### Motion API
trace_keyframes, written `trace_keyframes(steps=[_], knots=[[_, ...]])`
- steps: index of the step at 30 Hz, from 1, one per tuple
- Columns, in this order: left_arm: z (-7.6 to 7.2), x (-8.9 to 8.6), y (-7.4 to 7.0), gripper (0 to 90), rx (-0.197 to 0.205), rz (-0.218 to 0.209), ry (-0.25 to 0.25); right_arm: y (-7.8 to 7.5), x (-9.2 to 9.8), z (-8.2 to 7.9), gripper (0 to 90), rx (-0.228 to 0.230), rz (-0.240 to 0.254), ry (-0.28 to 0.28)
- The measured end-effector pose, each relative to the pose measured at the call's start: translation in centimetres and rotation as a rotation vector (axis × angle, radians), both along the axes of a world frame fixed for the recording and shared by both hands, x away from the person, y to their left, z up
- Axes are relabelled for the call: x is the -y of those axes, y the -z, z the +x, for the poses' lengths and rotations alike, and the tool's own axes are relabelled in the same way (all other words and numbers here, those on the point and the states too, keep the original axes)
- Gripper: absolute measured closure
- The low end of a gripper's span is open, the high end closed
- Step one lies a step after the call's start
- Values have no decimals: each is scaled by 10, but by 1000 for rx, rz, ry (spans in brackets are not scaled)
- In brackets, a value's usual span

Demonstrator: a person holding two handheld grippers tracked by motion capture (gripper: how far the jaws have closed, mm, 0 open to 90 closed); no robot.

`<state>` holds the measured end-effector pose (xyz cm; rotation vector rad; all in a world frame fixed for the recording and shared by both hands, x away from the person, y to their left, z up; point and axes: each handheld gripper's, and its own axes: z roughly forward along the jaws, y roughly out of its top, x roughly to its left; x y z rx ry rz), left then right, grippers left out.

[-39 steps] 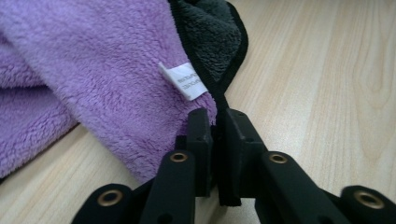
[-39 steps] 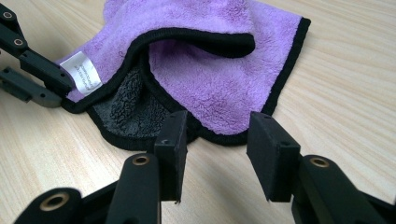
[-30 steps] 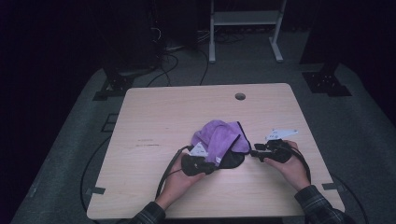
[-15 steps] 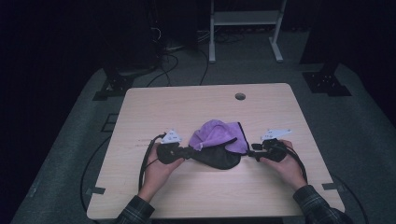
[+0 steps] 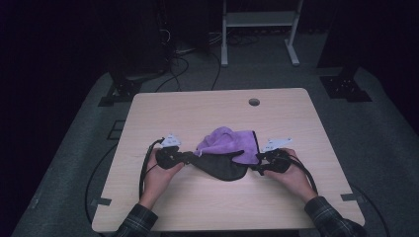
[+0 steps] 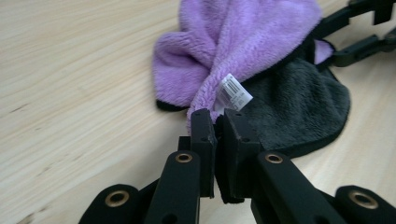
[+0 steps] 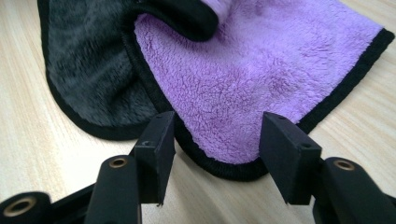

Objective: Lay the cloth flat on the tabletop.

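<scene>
Left gripper [image 5: 190, 157]: fingers pinched tight on one corner of the cloth, right by the little white tag [image 6: 232, 92]. In the left gripper view the fabric bunches into the fingers and fans out toward 1 o'clock from there.

Cloth [image 5: 228, 148]: fleecy thing, purple on one side, dark grey on the other, with a black hem. It sits on the surface [image 5: 197, 113] a bit toward the 6 o'clock side of centre, strung between the two grippers. Long axis runs 9 to 3 in the high view; the purple part is heaped toward 12, the grey flap sags toward 6.

Right gripper [image 5: 258, 164]: fingers have just been opening and now stand fairly wide. In the right gripper view the purple corner with its hem [image 7: 233, 169] lies between them, but the pads aren't pressing on it, so I'd call that let go rather than held.

What the next move hangs on: looks to me like a spreading or folding job. The loose corner is straight ahead of the right fingers, at their 12, so the right hand is clearly the nearer one for grabbing it again. The left just has to keep its corner anchored.
</scene>
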<state>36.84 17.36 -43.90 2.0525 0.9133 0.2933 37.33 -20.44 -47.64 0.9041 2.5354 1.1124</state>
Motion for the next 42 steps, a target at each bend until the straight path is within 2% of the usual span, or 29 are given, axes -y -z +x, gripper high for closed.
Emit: trace_keyframes(steps=[4,9,16,20,22,25,27,32,37,42], knots=[[4,-12,-1,827,4,5,-41,1,1,0,444,3,3,-9],[6,-26,-3,828,10,-11,-80,1,1,-1,551,43,-39,-3],[6,-27,-2,827,6,-12,-79,0,6,0,800,44,-43,49],[6,-28,-4,828,9,-29,-78,-3,6,-1,833,20,-59,65],[5,-29,-8,828,15,-50,-77,-7,8,-1,835,11,-37,68],[7,-31,-16,827,43,-61,-78,-21,16,-2,836,33,12,90],[8,-34,-23,828,65,-75,-88,-32,22,-3,837,79,12,112],[13,-42,-43,828,110,-125,-103,-58,38,-3,839,139,71,161],[16,-43,-65,829,160,-169,-106,-82,50,-5,841,200,114,190],[21,-44,-90,829,208,-191,-109,-107,60,-8,842,264,154,223]])
